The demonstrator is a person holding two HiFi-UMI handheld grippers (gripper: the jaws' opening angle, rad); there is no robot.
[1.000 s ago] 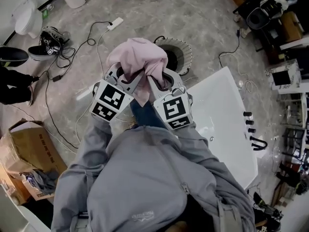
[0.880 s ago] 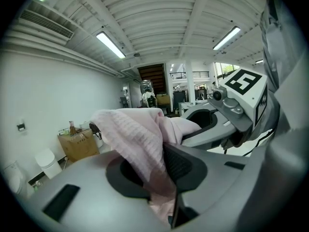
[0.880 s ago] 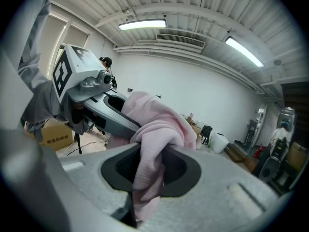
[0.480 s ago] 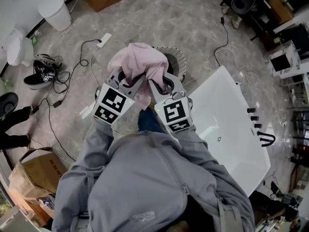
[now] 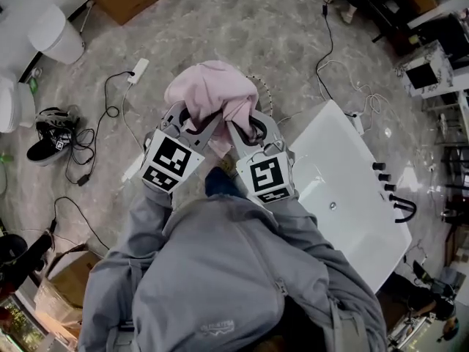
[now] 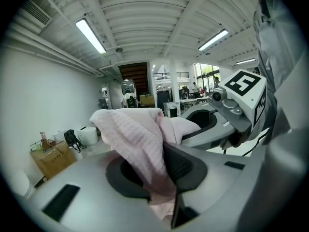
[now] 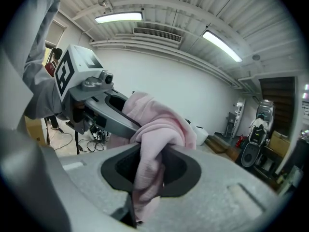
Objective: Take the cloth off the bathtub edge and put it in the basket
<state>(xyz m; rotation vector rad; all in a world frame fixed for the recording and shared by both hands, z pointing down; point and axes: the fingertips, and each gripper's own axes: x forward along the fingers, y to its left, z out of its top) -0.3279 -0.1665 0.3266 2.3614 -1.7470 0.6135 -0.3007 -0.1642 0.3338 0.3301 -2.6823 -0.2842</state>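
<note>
The pink cloth (image 5: 212,94) is held in the air by both grippers at once, above the grey floor (image 5: 220,20) and left of the white bathtub (image 5: 344,196), and it covers most of the basket (image 5: 264,100) beneath it. The left gripper (image 5: 194,121) and right gripper (image 5: 238,125) each have their jaws nearly closed, pinching a fold of the fabric. The cloth is bunched rather than spread, so its long axis runs away from the person, with the rounded bulk beyond the jaw tips and a narrow tail hanging back between the two grippers.
</note>
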